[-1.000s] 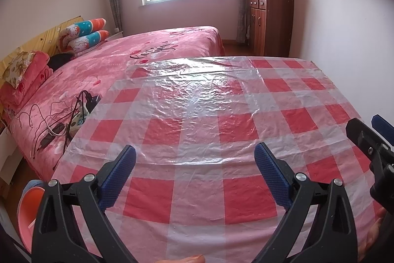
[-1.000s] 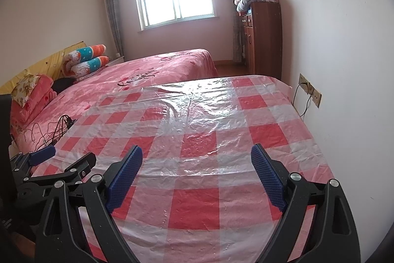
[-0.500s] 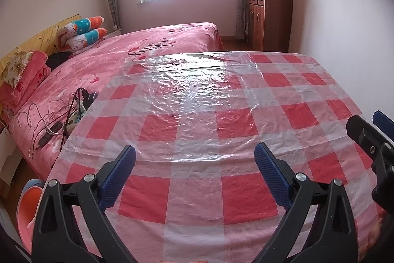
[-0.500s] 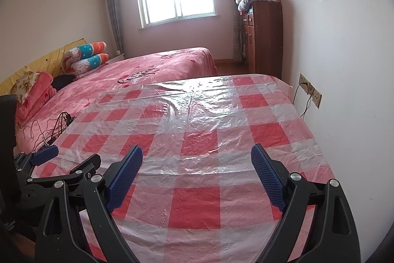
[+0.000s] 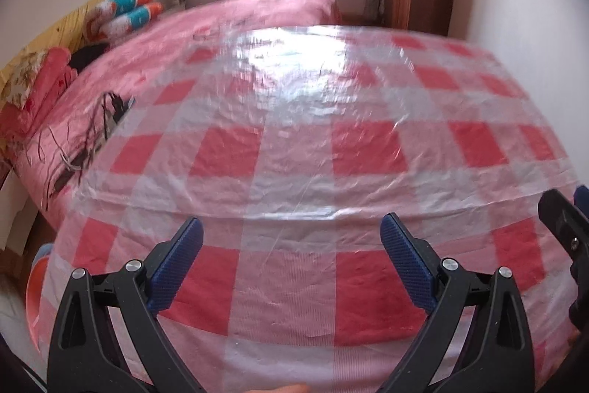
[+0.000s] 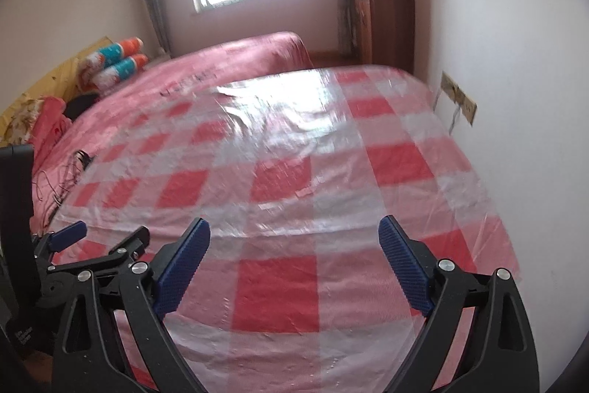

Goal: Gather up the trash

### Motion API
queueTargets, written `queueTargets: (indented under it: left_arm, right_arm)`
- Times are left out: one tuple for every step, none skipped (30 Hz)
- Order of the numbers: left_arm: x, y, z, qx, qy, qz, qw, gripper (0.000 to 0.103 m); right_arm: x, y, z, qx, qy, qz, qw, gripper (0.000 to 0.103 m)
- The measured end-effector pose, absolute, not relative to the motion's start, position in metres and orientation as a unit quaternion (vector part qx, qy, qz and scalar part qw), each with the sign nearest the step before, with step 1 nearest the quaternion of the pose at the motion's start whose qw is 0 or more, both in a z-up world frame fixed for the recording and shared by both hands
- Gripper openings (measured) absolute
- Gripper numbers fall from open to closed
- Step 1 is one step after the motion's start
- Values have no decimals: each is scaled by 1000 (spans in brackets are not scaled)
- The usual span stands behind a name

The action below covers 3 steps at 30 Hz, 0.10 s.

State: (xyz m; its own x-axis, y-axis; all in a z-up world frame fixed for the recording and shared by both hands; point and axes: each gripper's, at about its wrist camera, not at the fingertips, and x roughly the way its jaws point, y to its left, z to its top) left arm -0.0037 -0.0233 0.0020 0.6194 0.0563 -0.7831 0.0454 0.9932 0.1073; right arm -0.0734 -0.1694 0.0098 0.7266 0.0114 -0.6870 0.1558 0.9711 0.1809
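With no trash in sight, both the left gripper (image 5: 291, 244) and right gripper (image 6: 294, 242), fingers spread and empty, risk snagging the thin plastic-covered checked tabletop (image 5: 294, 150).

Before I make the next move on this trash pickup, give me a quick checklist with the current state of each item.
1. Left gripper open and empty: ok, jaws wide apart, nothing between them.
2. Right gripper open and empty: ok, same.
3. Trash located: not ok, none shows on the checkered plastic cloth in either view.
4. Bin or bag located: cannot tell; only an orange rim shows at the lower left edge.
5. Cables on the pink bed clear of both grippers: ok.
6. Image sharp enough to spot small scraps: not ok, both views are motion blurred.
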Motion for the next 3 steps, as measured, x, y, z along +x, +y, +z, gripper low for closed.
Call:
queueTargets:
  left_arm:
    - [-1, -23, -1, 56, 445, 3, 894, 97]
    - [0, -21, -1, 49, 447, 2, 893, 98]
    - [3, -20, -2, 42, 450, 3, 892, 98]
  right_arm:
    - [-71, -170, 7, 116, 376, -39, 919, 92]
    - [-68, -170, 4, 115, 386, -42, 914, 92]
    - [-67, -169, 2, 114, 393, -43, 911, 94]
